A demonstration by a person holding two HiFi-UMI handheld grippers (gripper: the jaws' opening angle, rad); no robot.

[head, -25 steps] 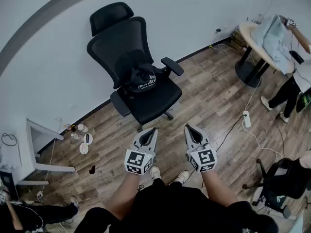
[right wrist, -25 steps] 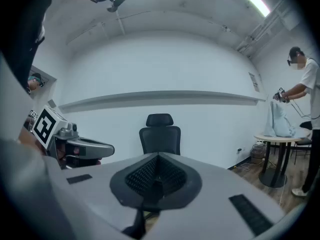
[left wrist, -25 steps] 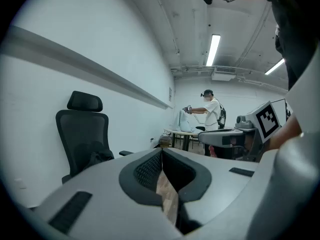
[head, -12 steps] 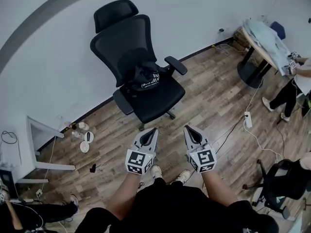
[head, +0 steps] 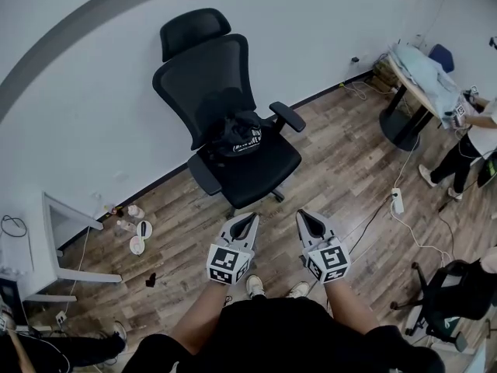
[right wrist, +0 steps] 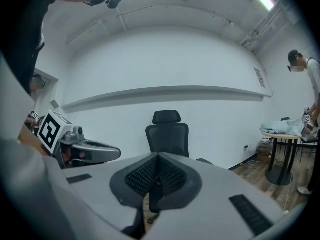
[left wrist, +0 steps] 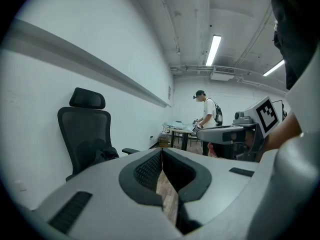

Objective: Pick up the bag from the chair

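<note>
A black bag with white print lies slumped on the seat of a black mesh office chair, against the backrest. In the left gripper view the bag shows on the chair at the left. My left gripper and right gripper hang side by side over the wooden floor, in front of the chair and well short of it. Each is shut, tips meeting, with nothing held. The right gripper view faces the chair head-on; my own jaws hide the seat there.
A white desk and small bottles sit by the wall at left. At right are a round table with cloth, a person, a power strip with cables, and another chair.
In the head view the chair and bag have shifted slightly right and up, and both grippers sit a little lower. Both stay shut. The person at the round table has moved.
</note>
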